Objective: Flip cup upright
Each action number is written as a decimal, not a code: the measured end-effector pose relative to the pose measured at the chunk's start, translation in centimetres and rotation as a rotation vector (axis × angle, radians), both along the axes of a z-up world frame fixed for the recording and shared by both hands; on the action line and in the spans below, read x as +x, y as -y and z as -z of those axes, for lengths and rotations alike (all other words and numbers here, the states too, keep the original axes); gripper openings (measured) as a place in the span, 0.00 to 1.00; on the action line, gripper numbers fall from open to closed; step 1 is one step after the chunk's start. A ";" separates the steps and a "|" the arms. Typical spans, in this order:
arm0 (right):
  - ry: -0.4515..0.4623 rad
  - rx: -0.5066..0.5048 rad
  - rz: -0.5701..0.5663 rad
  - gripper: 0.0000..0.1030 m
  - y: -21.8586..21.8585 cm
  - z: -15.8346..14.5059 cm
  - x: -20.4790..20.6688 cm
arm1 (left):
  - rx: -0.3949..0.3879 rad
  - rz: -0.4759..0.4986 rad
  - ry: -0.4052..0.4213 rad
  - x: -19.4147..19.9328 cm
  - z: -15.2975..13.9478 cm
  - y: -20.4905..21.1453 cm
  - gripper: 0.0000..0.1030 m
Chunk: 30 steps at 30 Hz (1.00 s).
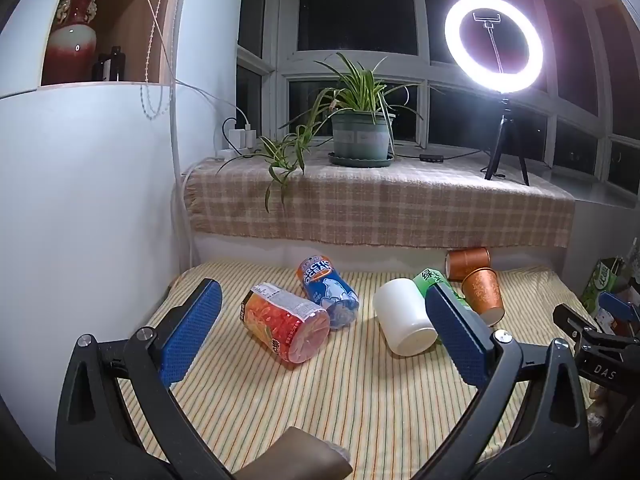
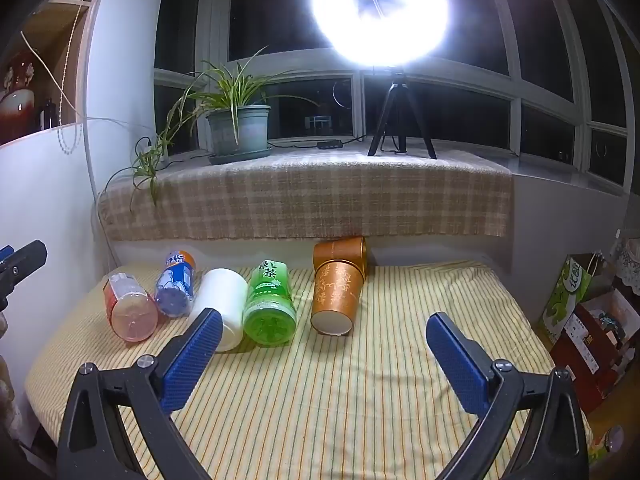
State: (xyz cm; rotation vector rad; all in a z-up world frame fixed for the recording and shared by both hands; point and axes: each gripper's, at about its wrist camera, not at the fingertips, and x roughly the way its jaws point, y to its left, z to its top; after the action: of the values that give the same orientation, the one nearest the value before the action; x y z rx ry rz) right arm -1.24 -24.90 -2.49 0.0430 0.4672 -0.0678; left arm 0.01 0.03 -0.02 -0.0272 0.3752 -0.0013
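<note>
Several cups lie on their sides on the striped table. A white cup lies at the middle. A gold patterned cup lies right of it, with a second gold cup behind. A green tea cup, a blue cup and a red-orange cup also lie there. My left gripper is open above the table, nearer than the cups. My right gripper is open and empty, in front of the gold cup.
A checked cloth covers the sill behind the table, with a potted plant and a ring light on a tripod. A white cabinet stands left. Boxes and a green bag sit right of the table.
</note>
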 end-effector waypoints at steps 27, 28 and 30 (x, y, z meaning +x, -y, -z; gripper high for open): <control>-0.010 -0.008 -0.004 1.00 -0.3 -0.3 0.1 | 0.009 -0.008 0.011 -0.3 -0.6 -0.4 1.00; -0.010 -0.009 -0.004 1.00 -0.3 -0.3 0.1 | 0.010 -0.007 0.012 -0.3 -0.6 -0.5 1.00; -0.009 -0.012 -0.003 1.00 -0.3 -0.3 0.1 | 0.010 -0.007 0.012 -0.2 -0.7 -0.5 1.00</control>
State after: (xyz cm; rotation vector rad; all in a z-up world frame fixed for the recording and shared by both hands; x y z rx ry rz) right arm -1.19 -24.55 -2.18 0.0303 0.4758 -0.0681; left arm -0.17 0.55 0.65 -0.0184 0.3635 0.0070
